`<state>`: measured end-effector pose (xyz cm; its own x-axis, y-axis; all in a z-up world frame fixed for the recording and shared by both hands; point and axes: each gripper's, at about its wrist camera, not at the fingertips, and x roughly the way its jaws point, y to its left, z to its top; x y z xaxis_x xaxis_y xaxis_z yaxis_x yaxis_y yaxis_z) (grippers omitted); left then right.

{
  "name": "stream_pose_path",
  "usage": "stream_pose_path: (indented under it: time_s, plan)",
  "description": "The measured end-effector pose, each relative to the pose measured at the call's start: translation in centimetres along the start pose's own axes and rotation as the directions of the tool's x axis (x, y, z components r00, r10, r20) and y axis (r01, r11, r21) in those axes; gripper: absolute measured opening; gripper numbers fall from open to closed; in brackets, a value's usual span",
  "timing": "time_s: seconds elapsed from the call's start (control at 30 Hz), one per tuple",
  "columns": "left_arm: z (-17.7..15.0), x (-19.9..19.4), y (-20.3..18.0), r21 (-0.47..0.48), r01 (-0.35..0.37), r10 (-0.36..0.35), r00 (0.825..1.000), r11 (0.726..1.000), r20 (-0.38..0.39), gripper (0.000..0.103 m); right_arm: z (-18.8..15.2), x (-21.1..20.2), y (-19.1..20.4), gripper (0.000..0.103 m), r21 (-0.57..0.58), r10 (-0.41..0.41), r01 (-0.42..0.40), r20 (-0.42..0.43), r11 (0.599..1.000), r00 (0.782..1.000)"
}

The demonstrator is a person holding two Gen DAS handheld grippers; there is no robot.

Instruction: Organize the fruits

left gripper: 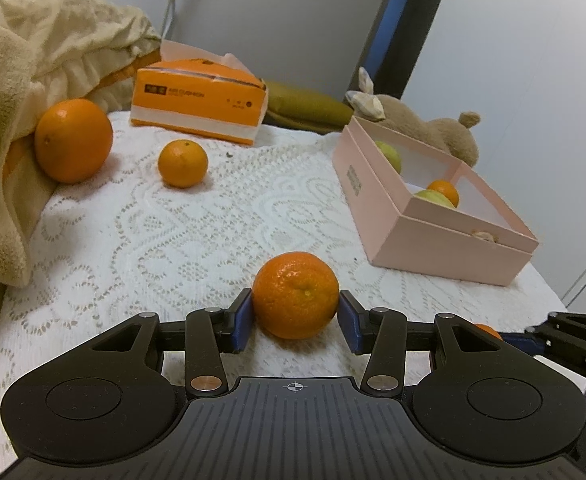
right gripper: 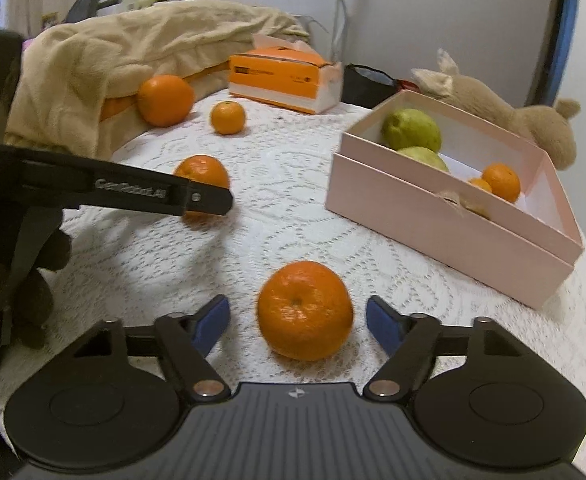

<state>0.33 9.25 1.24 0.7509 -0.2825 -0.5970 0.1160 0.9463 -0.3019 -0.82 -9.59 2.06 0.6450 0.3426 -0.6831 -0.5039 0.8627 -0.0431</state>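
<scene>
My left gripper (left gripper: 295, 312) has its blue pads against both sides of a mandarin (left gripper: 295, 295) resting on the white lace cloth (left gripper: 181, 232); the same mandarin (right gripper: 201, 171) shows behind that gripper's finger in the right wrist view. My right gripper (right gripper: 298, 318) is open around another mandarin (right gripper: 305, 310), with gaps on both sides. A large orange (left gripper: 73, 140) and a small mandarin (left gripper: 182, 163) lie further back. The pink box (right gripper: 445, 216) holds two green guavas (right gripper: 411, 129) and small mandarins (right gripper: 500, 182).
An orange tissue box (left gripper: 199, 104) stands at the back. A beige blanket (left gripper: 33, 60) is heaped on the left, touching the large orange. A plush toy (right gripper: 493, 100) lies behind the pink box. The table's edge runs along the right.
</scene>
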Motion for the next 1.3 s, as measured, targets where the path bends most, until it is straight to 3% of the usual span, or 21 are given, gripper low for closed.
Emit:
stream_pose_path:
  time_s: [0.07,0.13,0.3,0.37,0.43,0.47,0.53,0.6,0.67,0.73,0.8,0.87,0.97,1.1,1.2,1.27,1.3]
  plan:
    - [-0.1,-0.2,-0.2,0.001,0.017,-0.017,1.000,1.000,-0.003,0.050,0.1,0.0,-0.2,0.059,0.003,-0.009,0.009,0.002,1.000,1.000]
    - [-0.2,-0.5,-0.6,0.015,0.031,-0.031,1.000,0.999,-0.002,0.050,0.2,0.1,-0.6,0.048,0.019,-0.018,0.018,-0.003,1.000,1.000]
    - [0.8,-1.6,-2.0,0.043,0.073,-0.074,0.997,0.996,0.020,0.050,0.5,-0.5,-2.3,0.047,0.078,0.009,-0.008,-0.005,0.997,1.000]
    - [3.1,-3.0,-3.0,0.074,0.109,-0.115,0.991,0.991,0.074,0.050,1.5,-1.7,-3.2,0.047,0.090,-0.006,0.003,0.036,0.996,0.999]
    - [6.2,-4.7,-4.3,0.084,0.138,-0.151,0.972,0.987,0.177,0.050,3.7,-4.2,-5.1,0.047,0.105,-0.050,0.035,0.138,0.994,0.989]
    - [7.7,-5.4,-4.8,0.077,0.164,-0.178,0.955,0.983,0.237,0.050,5.2,-5.9,-6.3,0.047,0.121,-0.091,0.067,0.208,0.990,0.974]
    - [10.5,-6.3,-6.1,0.078,0.216,-0.230,0.914,0.973,0.334,0.050,8.2,-9.0,-8.5,0.047,0.161,-0.202,0.155,0.335,0.975,0.920]
    - [13.2,-5.7,-7.8,0.096,0.260,-0.277,0.884,0.961,0.377,0.050,10.4,-10.9,-10.5,0.047,0.197,-0.280,0.217,0.401,0.956,0.872]
    - [15.2,-3.6,-8.9,0.083,0.322,-0.330,0.877,0.943,0.350,0.050,12.1,-11.6,-12.1,0.047,0.217,-0.334,0.264,0.422,0.940,0.843]
    - [16.9,0.2,-9.8,0.059,0.376,-0.378,0.891,0.925,0.250,0.051,13.1,-11.0,-13.6,0.047,0.235,-0.375,0.301,0.405,0.924,0.834]
    - [17.5,5.1,-10.5,0.024,0.379,-0.380,0.918,0.925,0.112,0.050,13.6,-9.5,-15.3,0.047,0.258,-0.378,0.299,0.351,0.919,0.857]
    - [16.8,9.6,-10.8,0.005,0.321,-0.320,0.947,0.947,-0.016,0.050,13.2,-7.4,-16.8,0.047,0.285,-0.346,0.268,0.272,0.920,0.898]
    - [15.0,13.6,-11.1,0.048,0.252,-0.245,0.962,0.967,-0.118,0.050,10.7,-3.6,-18.3,0.047,0.316,-0.290,0.230,0.158,0.921,0.944]
    - [14.1,14.7,-11.2,0.094,0.251,-0.237,0.961,0.963,-0.140,0.050,7.3,1.0,-17.8,0.047,0.264,-0.245,0.222,0.056,0.939,0.968]
    - [14.0,13.2,-10.4,0.139,0.215,-0.205,0.975,0.967,-0.081,0.050,6.3,3.1,-17.0,0.048,0.236,-0.207,0.197,0.017,0.951,0.978]
    - [14.3,12.0,-9.5,0.153,0.135,-0.135,0.991,0.979,-0.015,0.050,6.2,3.2,-16.3,0.055,0.217,-0.205,0.192,0.037,0.957,0.978]
    - [14.3,11.2,-8.8,0.157,0.084,-0.088,0.996,0.984,0.019,0.050,6.2,3.1,-16.2,0.065,0.217,-0.203,0.189,0.045,0.958,0.978]
